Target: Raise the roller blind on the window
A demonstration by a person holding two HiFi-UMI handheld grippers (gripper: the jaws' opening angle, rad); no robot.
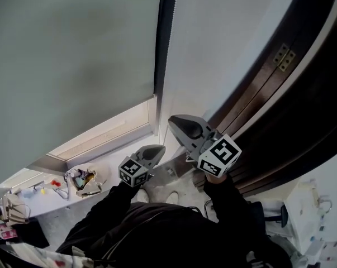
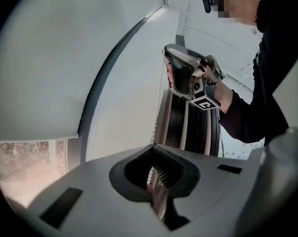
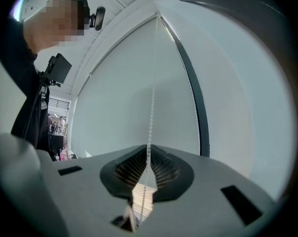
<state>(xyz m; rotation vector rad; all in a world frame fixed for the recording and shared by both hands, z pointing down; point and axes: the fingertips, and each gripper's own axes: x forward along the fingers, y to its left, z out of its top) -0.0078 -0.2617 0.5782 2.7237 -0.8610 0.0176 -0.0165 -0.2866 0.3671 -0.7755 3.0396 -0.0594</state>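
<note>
Since the roller blind [image 1: 73, 60] hangs most of the way down, with only a strip of window glass [image 1: 104, 134] bare under its hem, the raising looks to be at an early stage, and everything turns on the bead chain [image 3: 151, 102] that drops beside the blind's right edge. Well to the left of that chain and lower, the windowsill [image 1: 109, 166] carries small clutter too tiny to name. On the chain itself, low down, sits the left gripper [image 1: 155, 149]; its tongs are closed together with the beads pinched between them, the chain running straight into the tips in the left gripper view. Higher on the same chain is the right gripper [image 1: 177, 123], whose tongs are also clamped on the beads: the tips meet at the chain, though a sliver of light shows behind the pinch. Stacking the two this way probably serves a hand-over-hand pull, one holding the chain taut so the blind cannot slip back while the other takes a fresh hold. A second run of beads lies just right of the held chain, against the dark window frame [image 3: 197, 107], and looks untouched. Further right of the chain come pale wall and a dark wooden door [image 1: 302, 88] with a brass hinge [image 1: 284, 56], both clear of the grippers.
</note>
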